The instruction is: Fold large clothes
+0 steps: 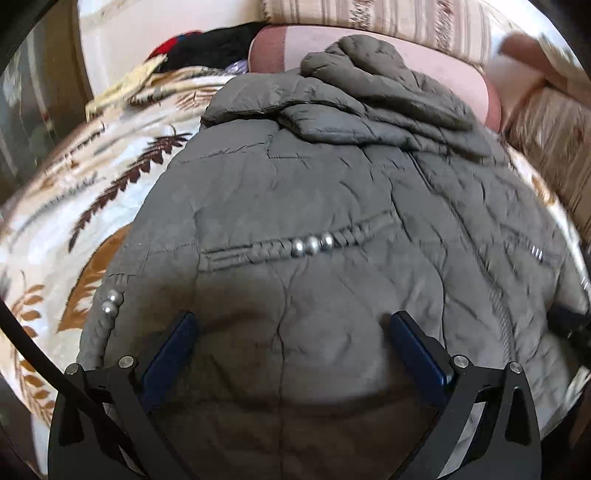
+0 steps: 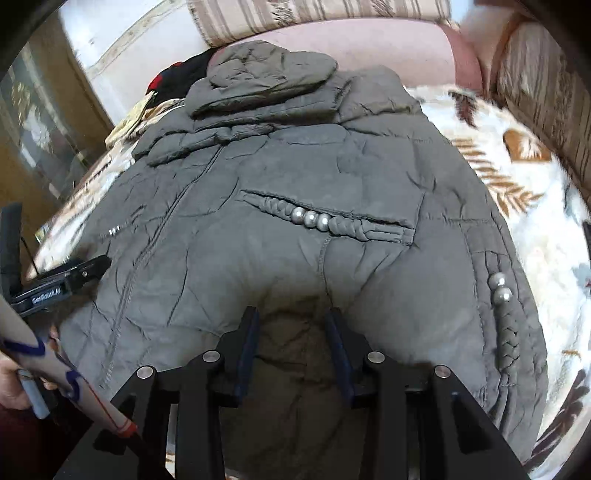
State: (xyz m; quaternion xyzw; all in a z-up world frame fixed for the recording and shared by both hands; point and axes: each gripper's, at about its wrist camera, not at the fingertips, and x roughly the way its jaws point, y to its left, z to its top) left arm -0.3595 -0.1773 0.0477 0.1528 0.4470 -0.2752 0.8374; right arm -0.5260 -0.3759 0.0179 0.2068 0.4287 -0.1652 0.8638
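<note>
A grey-green quilted jacket lies spread front-up on a leaf-patterned blanket, its hood bunched at the far end. Braided pocket trims carry silver beads. My left gripper hovers wide open above the jacket's near part, nothing between its fingers. In the right wrist view the same jacket fills the frame. My right gripper stands partly open over the near hem, where puckered fabric lies between its fingers without being pinched. The left gripper shows at that view's left edge.
A pink sofa cushion and striped backrest stand behind the hood. Dark and red clothes are piled at the far left. A person's hand and patterned sleeve show at the lower left. A glass-fronted cabinet is on the left.
</note>
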